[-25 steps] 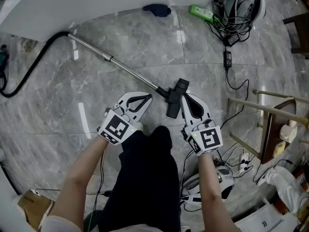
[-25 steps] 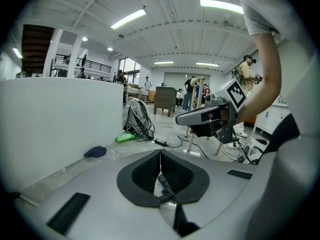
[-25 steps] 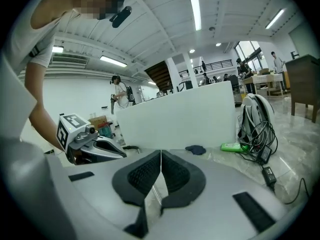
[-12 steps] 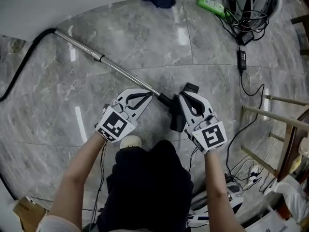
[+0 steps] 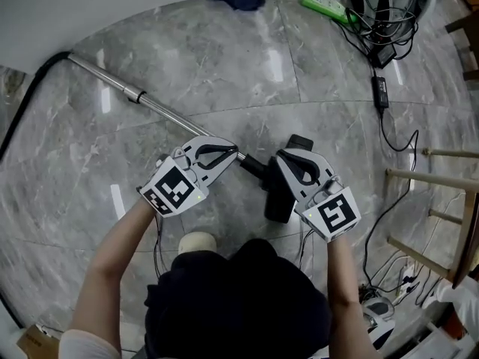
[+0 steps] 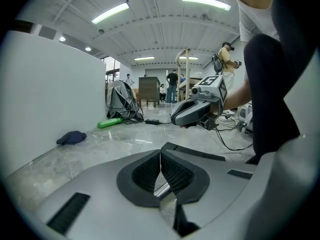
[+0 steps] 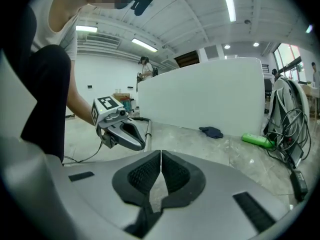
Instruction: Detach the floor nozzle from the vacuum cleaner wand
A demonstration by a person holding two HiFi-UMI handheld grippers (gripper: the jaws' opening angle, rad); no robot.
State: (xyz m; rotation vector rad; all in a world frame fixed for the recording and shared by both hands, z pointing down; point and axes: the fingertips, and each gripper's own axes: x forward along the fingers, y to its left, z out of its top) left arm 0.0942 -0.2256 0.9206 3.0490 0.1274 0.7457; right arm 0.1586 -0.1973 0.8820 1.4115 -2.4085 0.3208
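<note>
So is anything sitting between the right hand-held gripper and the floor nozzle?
Nothing visible. In the head view the right hand-held gripper, jaws shut and empty, hangs right over the black floor nozzle, with only air between them. The cables lie well off to the side on the floor.

Floor nozzle (image 5: 278, 200) partly under right gripper (image 5: 281, 158), hose (image 5: 46, 63) cut by edge

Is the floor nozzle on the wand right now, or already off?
On. In the head view the black neck of the floor nozzle meets the end of the wand in one line, with no gap visible between them.
</note>
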